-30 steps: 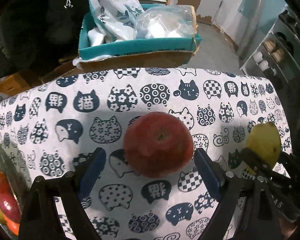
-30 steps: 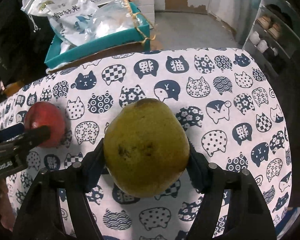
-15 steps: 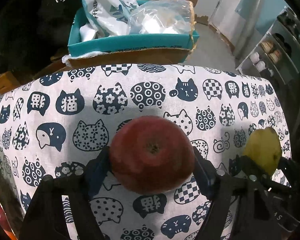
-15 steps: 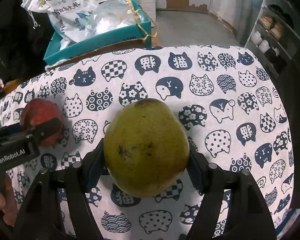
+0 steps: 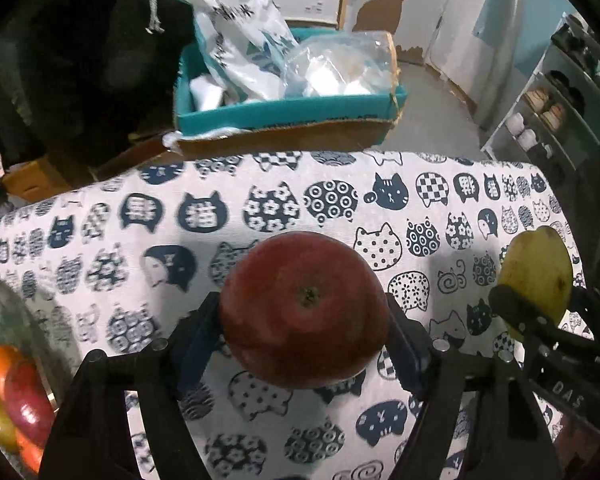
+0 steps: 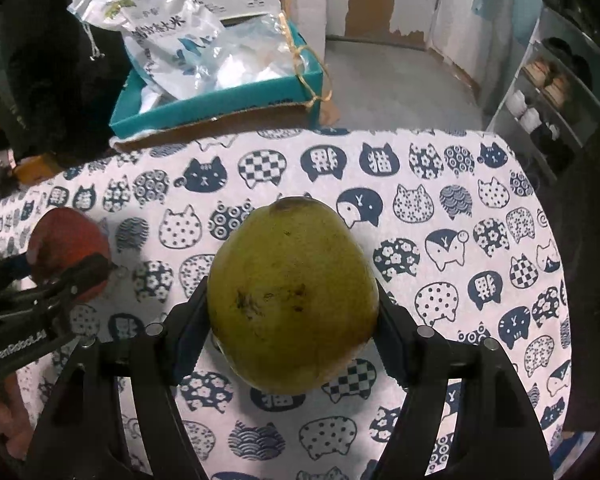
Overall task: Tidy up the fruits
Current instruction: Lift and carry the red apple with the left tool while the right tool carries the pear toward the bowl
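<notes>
With your left gripper (image 5: 304,316) clamped on the apple (image 5: 305,314) and your right gripper (image 6: 292,312) holding the pear (image 6: 292,294), both above the tablecloth (image 5: 340,208), the fruit bowl (image 5: 4,312) lies far left, nearer your left hand.

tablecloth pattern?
White tablecloth printed with navy cat heads, filled with checks, dots, flowers and waves. Clearest in the right wrist view.
</notes>
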Tool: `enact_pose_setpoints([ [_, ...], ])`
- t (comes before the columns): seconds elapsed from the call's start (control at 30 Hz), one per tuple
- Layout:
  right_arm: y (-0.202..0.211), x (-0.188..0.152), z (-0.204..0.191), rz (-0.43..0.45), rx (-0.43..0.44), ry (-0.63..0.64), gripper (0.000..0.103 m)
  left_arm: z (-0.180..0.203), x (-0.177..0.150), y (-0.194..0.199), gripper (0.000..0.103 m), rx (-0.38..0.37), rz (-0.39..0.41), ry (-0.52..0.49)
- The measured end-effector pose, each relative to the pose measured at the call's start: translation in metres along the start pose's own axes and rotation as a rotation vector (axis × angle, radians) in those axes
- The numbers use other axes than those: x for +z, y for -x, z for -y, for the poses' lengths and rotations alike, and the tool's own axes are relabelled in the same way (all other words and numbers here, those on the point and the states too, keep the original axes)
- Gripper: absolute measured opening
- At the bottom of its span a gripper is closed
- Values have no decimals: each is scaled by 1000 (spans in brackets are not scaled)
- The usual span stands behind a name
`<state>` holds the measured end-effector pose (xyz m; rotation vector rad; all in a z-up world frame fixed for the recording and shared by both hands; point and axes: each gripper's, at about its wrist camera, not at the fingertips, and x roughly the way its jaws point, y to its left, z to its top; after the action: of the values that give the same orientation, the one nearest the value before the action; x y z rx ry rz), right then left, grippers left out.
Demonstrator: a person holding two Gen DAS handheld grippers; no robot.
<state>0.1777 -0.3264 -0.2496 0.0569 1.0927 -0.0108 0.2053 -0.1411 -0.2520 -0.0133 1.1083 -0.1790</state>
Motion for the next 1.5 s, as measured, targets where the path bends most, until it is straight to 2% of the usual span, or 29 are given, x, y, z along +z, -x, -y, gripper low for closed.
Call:
enact_pose_setpoints([
  [0.5, 64, -4, -24, 86, 35, 41, 73, -10, -16, 85, 78, 47, 110, -53],
  [1.03, 130, -16, -56, 168, 109, 89, 73, -21, -37, 158, 78, 30, 195, -61],
  [1.5, 167, -15, -112, 216, 184, 167, 73, -71, -56, 207, 78, 47, 245, 23],
])
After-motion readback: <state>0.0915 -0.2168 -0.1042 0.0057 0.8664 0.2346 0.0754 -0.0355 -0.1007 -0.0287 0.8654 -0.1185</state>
